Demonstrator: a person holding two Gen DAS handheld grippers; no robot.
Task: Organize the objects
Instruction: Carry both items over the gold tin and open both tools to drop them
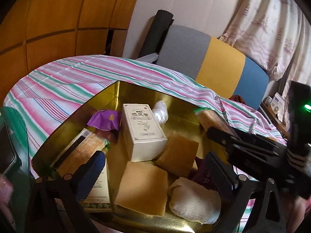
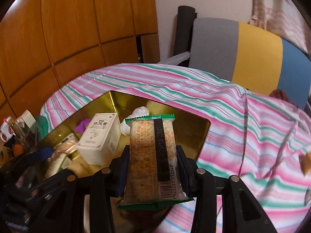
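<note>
Cracker packet (image 2: 153,161), long axis pointing away, is clamped in the right tool (image 2: 153,172) above the gold tin's (image 2: 196,134) near-right corner; left tool (image 1: 155,174) is spread wide, empty

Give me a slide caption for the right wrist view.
Right gripper holds a green-edged cracker packet above the gold tin on the striped cloth.

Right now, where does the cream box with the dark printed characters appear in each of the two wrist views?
Left wrist view: the cream box lies near the picture's centre, inside the gold tin, right of the purple wrapper.
Right wrist view: the cream box is left of centre, beside the cracker packet in the right gripper.
Shared landmark: the gold tin on the striped cloth.
</note>
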